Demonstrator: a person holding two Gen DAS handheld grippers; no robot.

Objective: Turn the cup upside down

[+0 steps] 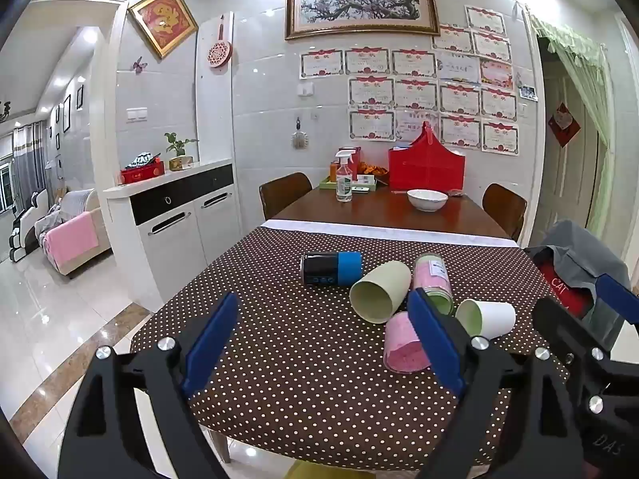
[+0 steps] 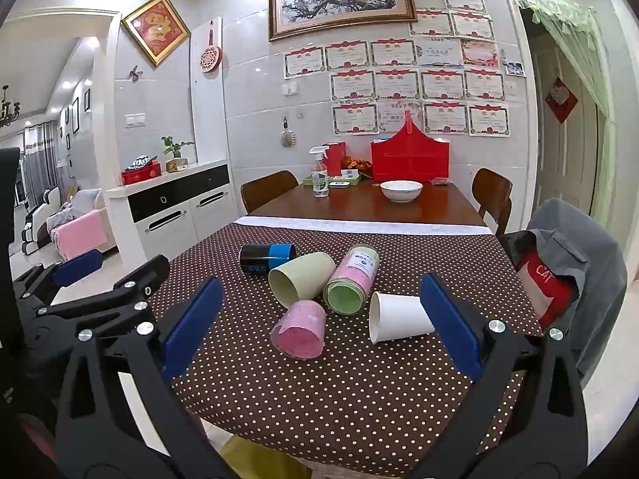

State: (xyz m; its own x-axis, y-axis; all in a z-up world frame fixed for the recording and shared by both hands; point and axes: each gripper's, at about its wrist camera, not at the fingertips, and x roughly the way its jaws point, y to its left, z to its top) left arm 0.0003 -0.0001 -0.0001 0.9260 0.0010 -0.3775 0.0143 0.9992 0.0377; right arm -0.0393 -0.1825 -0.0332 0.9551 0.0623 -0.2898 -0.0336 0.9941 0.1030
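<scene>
Left wrist view: the dotted cloth [image 1: 303,359] covers the near end of the table [image 1: 379,209] and hangs over its near edge; a wide bare stretch of cloth lies between that edge and the cluster of cups. The left gripper [image 1: 323,339] hangs above this stretch, jaws spread wide, gripping nothing. Its right finger overlaps the pink cup [image 1: 403,345] in the picture; whether they touch I cannot tell. The beige cup [image 1: 381,291] lies on its side, mouth toward the camera, touching the blue-black can [image 1: 331,267] behind it. The white cup [image 1: 487,317] lies near the cloth's right edge.

Right wrist view: the right gripper [image 2: 319,321] is spread wide and empty above the cloth's near part. The pink cup, green jar [image 2: 351,283] and white cup lie between its fingers, farther out. The left gripper sits off the table's left edge.
</scene>
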